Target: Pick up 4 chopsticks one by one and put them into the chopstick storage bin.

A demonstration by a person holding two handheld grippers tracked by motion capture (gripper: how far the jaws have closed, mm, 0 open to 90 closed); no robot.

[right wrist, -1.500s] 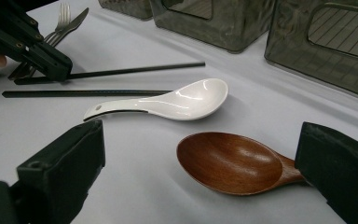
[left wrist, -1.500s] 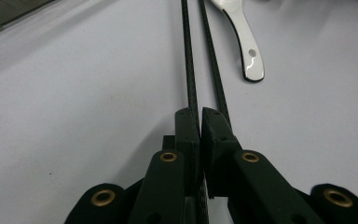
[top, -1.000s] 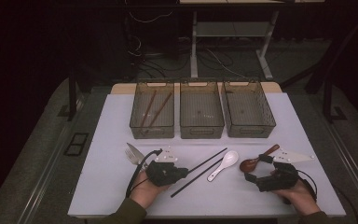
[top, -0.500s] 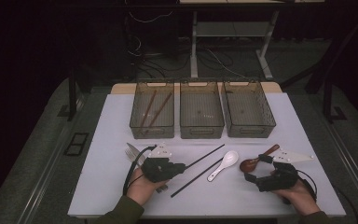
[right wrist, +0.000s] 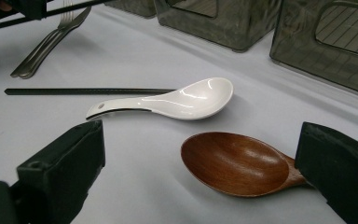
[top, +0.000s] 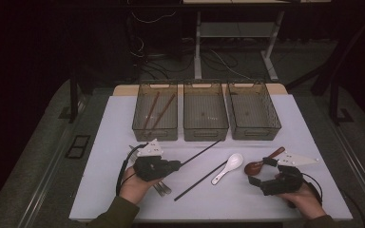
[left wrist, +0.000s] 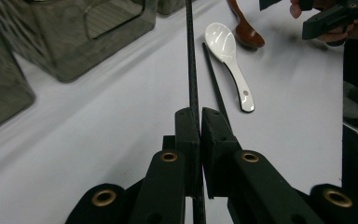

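My left gripper [top: 175, 165] [left wrist: 200, 114] is shut on a thin black chopstick [top: 200, 153] [left wrist: 190, 56], which juts past the jaws toward the bins. A second black chopstick [top: 199, 181] [left wrist: 216, 86] [right wrist: 88, 91] lies flat on the white table. Beside it lies a white ceramic spoon [top: 229, 167] [left wrist: 230, 58] [right wrist: 168, 100]. My right gripper [top: 261, 172] [right wrist: 200, 142] stands open at the right, low over the table. The bowl of a brown wooden spoon [top: 255, 166] [right wrist: 235, 163] lies between its jaws, untouched.
Three dark mesh bins stand in a row at the back: the left bin [top: 155, 129] holds brown chopsticks, then the middle bin [top: 205, 128] and the right bin [top: 253, 129]. Metal forks [top: 161, 188] [right wrist: 46, 42] lie under my left hand.
My left gripper has shifted left and risen a little, carrying the black chopstick with it. The right gripper and the spoons have stayed where they were.
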